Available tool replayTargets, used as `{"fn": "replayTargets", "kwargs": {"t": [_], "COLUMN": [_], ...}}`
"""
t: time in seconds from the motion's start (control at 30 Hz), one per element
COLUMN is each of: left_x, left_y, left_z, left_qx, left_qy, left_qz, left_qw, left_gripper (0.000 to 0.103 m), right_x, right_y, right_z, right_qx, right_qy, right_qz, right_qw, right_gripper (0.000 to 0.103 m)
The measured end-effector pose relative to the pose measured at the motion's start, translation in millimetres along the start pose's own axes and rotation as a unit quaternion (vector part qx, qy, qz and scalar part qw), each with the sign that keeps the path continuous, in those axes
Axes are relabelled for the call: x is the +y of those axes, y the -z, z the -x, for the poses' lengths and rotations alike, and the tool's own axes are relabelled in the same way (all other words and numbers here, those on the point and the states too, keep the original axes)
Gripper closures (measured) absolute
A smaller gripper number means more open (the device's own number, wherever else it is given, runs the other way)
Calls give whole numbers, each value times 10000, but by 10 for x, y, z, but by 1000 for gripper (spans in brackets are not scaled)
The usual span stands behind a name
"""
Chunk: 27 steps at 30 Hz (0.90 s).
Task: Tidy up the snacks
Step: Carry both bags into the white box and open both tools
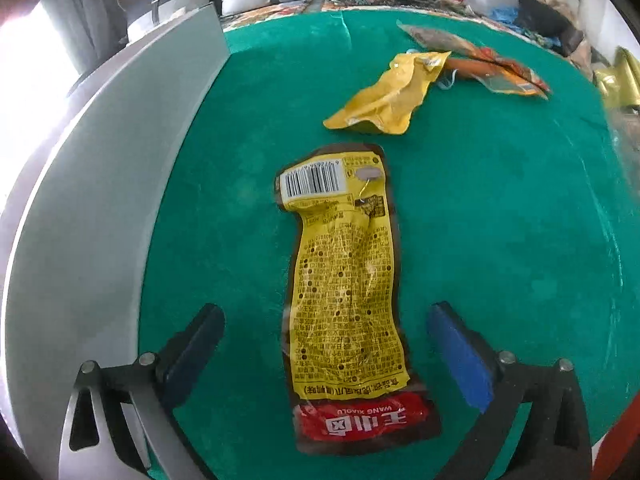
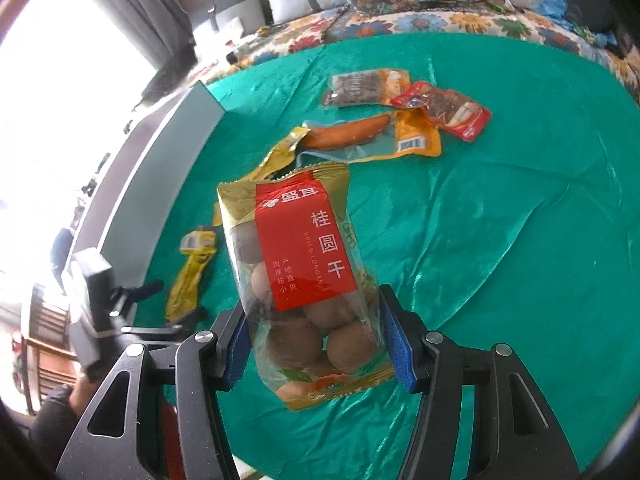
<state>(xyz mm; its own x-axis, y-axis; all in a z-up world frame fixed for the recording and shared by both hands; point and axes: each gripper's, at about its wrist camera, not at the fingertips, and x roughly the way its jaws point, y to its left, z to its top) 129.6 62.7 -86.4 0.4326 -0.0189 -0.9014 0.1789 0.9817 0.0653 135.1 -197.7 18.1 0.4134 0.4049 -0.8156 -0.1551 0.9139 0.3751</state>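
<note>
My left gripper [image 1: 326, 344] is open just above the green table, its blue pads on either side of a long yellow snack packet with a red end [image 1: 346, 292]; that packet also shows in the right wrist view [image 2: 192, 268]. My right gripper [image 2: 316, 340] is shut on a bag of dried longan with a red label [image 2: 304, 276] and holds it above the table. A crumpled yellow packet [image 1: 390, 94] lies farther back. A sausage pack [image 2: 360, 132], a red packet [image 2: 444, 108] and a brown-and-orange packet [image 2: 364, 86] lie beyond.
A grey box wall [image 1: 92, 216] stands along the table's left side, also in the right wrist view [image 2: 160, 160]. The green cloth [image 2: 520, 220] is wrinkled at right. A floral bed [image 2: 440, 20] with bags and pillows lies behind the table. The left gripper body [image 2: 100, 304] shows at lower left.
</note>
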Motion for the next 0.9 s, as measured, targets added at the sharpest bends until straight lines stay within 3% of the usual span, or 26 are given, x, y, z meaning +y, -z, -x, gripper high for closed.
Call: {"fn": "replayTargets", "kwargs": {"t": [0.03,0.07,0.13,0.3,0.57,0.77,0.9], "left_x": [23,15,-27,79,249,560,1089], "left_y": [-4,-17,-66,-96,-152,-223,-221], "left_z": [28,79,136,261,777,1161,1503], "left_qx": [-8,-101,-82,-155,-717,-1120,-1507], "left_qy": [358,247,435,867,1700,1978,1908], "left_qz": [109,82,-93,323,994,1332,1694], "left_qw": [9993,9996,9990,9956,9778,9647,9551], "left_gripper": [41,60,75,79,79,79,79], "right_x": [15,31,41,55,120,211,394], "right_y": [9,17,21,2,-64,-129,-236], "right_z": [20,53,114,281,364,292,271], "right_qx": [-15,-51,-123,-331,-465,-443,-445], "right_qy": [-29,-64,-114,-285,-383,-482,-640], "right_qz": [9,17,19,-73,-56,-102,-126], "right_qw": [10000,10000,9999,9990,9982,9978,9969], "right_gripper": [43,43,43,43,43,43,43]}}
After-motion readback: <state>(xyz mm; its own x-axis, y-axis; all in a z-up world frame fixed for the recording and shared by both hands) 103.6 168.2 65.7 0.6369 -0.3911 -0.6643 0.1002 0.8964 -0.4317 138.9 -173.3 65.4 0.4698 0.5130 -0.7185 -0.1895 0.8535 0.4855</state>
